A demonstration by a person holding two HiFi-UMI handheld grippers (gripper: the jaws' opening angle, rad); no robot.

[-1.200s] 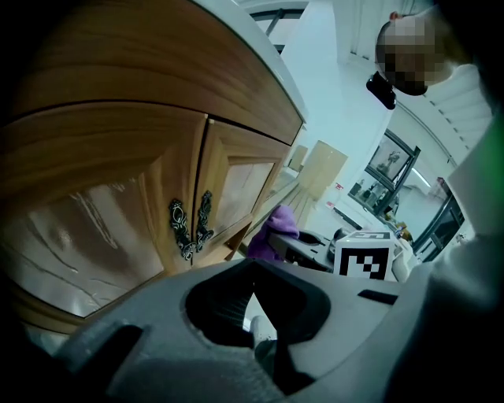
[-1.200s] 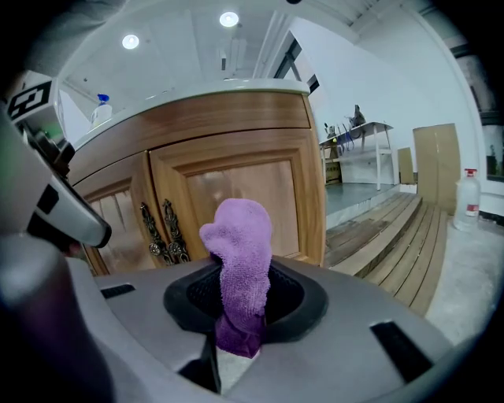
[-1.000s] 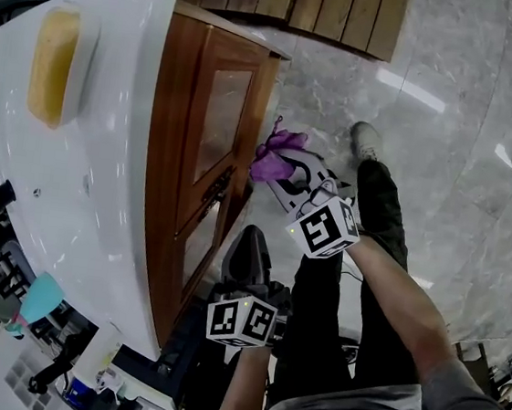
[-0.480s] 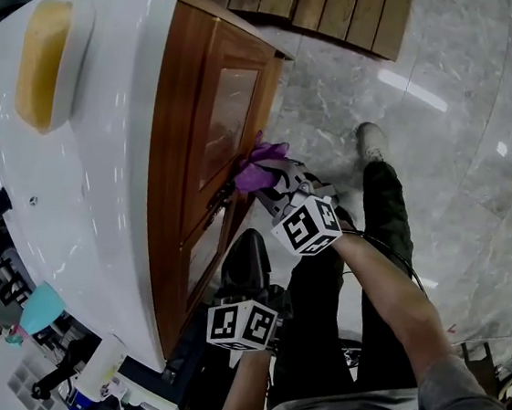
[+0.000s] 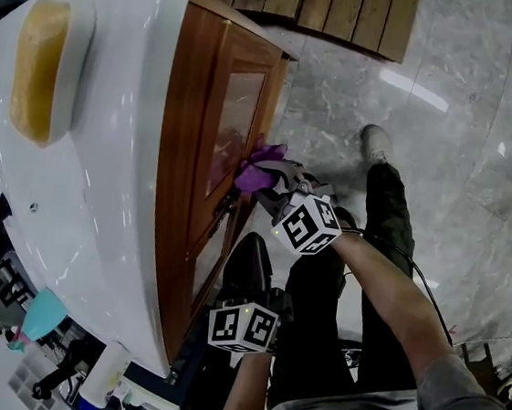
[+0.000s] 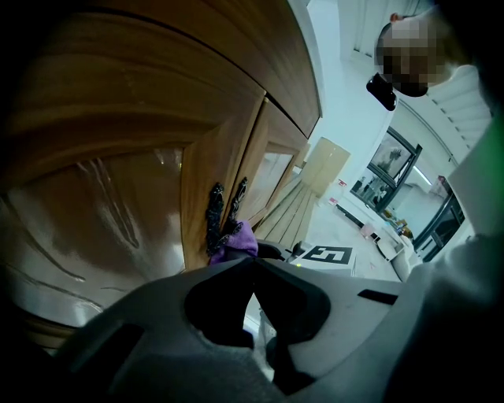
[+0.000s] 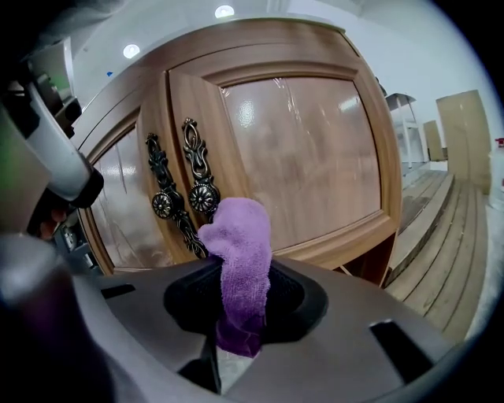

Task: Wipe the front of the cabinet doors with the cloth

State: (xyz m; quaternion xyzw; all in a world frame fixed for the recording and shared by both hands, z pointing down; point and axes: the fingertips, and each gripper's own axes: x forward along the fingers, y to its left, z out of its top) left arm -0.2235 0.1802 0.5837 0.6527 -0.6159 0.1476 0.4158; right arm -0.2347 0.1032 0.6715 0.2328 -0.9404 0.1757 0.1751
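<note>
purple cloth (image 7: 236, 236) stands up out of the right tool (image 7: 242, 311), whose jaws are clamped tight on its lower part so that a bunched wad pokes forward as the wiping face. that wad points at the cabinet doors (image 7: 299, 149), right where the two ornate handles (image 7: 197, 177) sit by the seam; holding it this way lets the soft end meet the wood rather than the hard jaws. in the head view the cloth lies against the door front, just under the counter's (image 5: 108, 137) front edge and towards its far corner.

the left tool (image 6: 253, 268) hangs lower and nearer the person, jaws closed together with nothing between them, probably parked out of the way since one tool is enough for wiping.

whether the cloth really presses on the wood or only hovers at it is hard to judge: the wad covers the contact spot in the right gripper view. each tool's own body cuts off the lower parts of the doors. a yellow block (image 5: 39, 55) rests near the counter's far back corner; what it is cannot be told. the counter's near end is dark and cluttered.
</note>
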